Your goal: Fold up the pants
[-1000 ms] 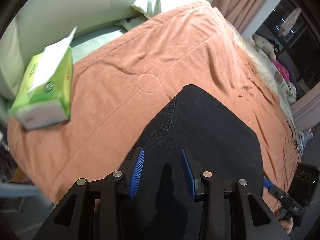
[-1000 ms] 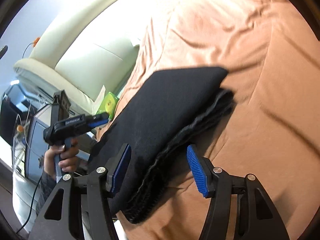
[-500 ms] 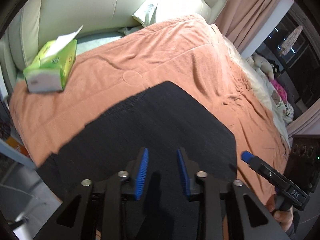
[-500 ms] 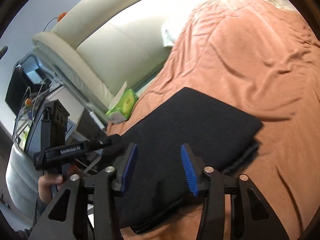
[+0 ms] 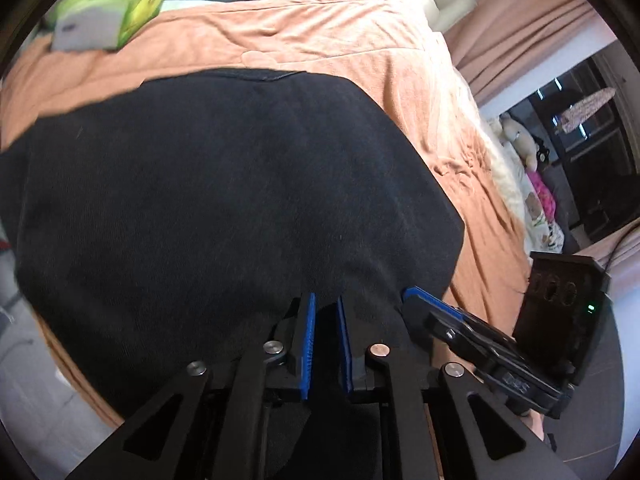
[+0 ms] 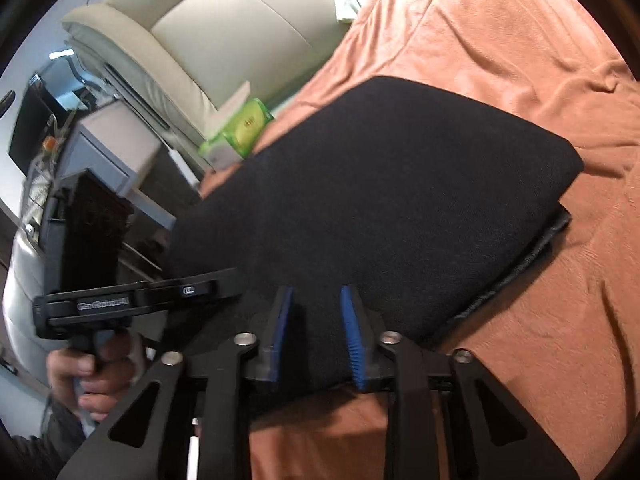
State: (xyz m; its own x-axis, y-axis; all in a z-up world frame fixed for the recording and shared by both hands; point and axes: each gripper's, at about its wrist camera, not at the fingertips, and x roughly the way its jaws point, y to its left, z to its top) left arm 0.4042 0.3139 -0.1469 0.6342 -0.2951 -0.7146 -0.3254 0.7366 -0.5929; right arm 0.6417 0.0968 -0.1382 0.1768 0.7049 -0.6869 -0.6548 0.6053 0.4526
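One pair of folded black pants (image 5: 224,200) lies on the bed (image 6: 520,60). The left gripper (image 5: 326,312) has narrow jaws pinching its near edge. The right gripper (image 6: 316,304) has jaws partly apart astride that edge; one tissue pack (image 6: 244,128) sits far left.

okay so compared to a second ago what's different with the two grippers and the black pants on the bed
Both grippers have narrowed their jaws and moved in over the near edge of the folded black pants. The left gripper now has its jaws nearly together with dark cloth between them; whether it truly grips is unclear. The right gripper is narrower too, but a gap remains. The pants stay folded on the orange bedspread, and the green tissue pack keeps its place.
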